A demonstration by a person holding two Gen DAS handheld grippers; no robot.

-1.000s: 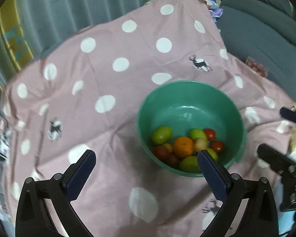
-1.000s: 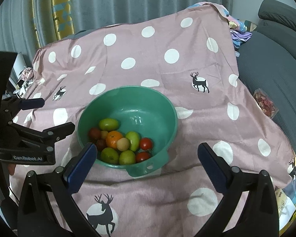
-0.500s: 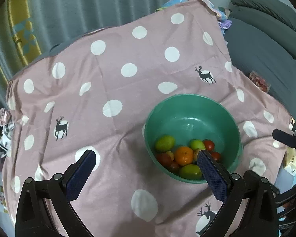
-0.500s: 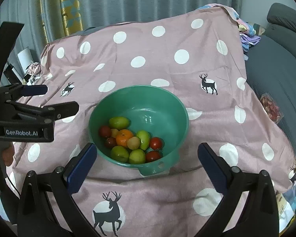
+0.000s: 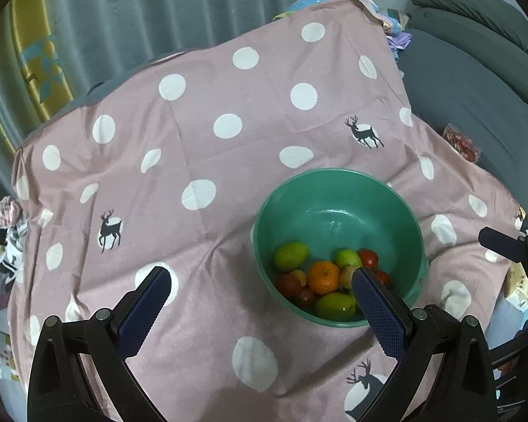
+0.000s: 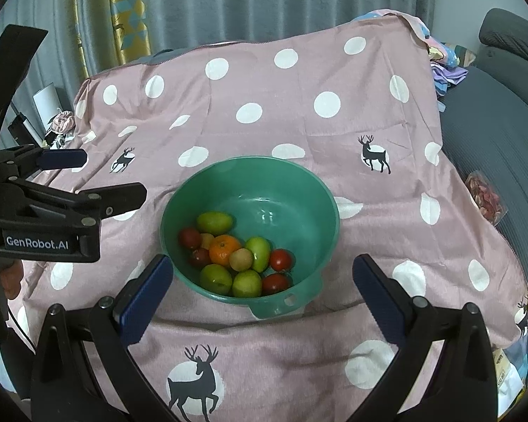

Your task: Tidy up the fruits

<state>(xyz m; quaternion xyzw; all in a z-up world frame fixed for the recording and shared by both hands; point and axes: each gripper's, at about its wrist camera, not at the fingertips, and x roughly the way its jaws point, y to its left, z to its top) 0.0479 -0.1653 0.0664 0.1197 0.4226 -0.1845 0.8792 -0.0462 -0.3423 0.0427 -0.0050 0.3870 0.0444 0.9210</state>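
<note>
Left gripper [image 5: 260, 302]: jaws spread wide, holding nothing, fingers pointing forward and down.
Right gripper [image 6: 262, 290]: jaws spread wide, holding nothing, level with the left gripper, which is at its left.

Bare cloth [image 6: 299, 81] surrounds the bowl [image 6: 329, 207]; fruits [image 6: 236, 256] crowd its near side.
</note>
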